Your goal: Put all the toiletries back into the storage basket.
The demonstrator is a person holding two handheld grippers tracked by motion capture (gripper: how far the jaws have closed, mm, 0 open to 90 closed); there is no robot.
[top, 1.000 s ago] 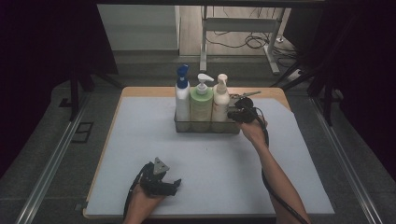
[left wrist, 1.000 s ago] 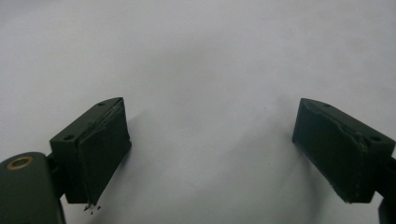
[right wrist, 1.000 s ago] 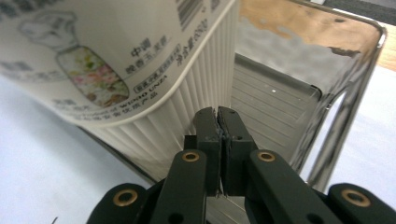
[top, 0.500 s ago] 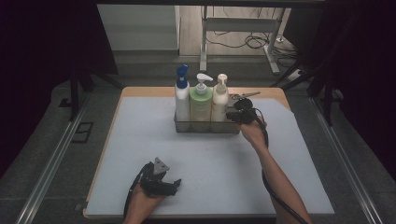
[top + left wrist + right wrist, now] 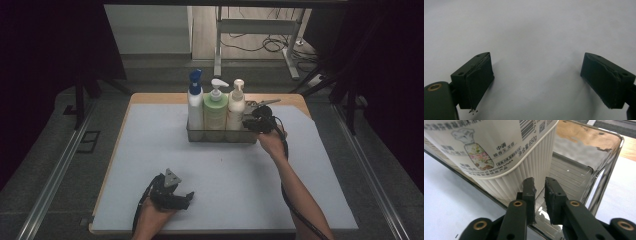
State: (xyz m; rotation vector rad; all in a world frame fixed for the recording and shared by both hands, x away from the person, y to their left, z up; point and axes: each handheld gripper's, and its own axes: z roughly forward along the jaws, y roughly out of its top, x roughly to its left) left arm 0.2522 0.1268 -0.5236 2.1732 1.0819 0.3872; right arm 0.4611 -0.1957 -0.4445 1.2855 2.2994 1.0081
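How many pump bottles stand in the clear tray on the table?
3, side by side in the clear tray: blue-capped bottle at left, green bottle in the middle, cream bottle at right, nearest the right gripper. None seems hidden.

Left gripper (image 5: 536,82) jaws spread wide, nothing between. Pale table cover (image 5: 531,32) beneath, bare. Small dark specks by left jaw tip.

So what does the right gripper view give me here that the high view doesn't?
Right gripper view: the cream bottle's ribbed base and printed label up close, and the right gripper's jaws, just opening, narrowly apart astride the clear tray's wall. High view: the blue-capped bottle and green bottle beside it in the tray, and the left gripper resting on the table. Both: cream bottle, tray, right gripper.
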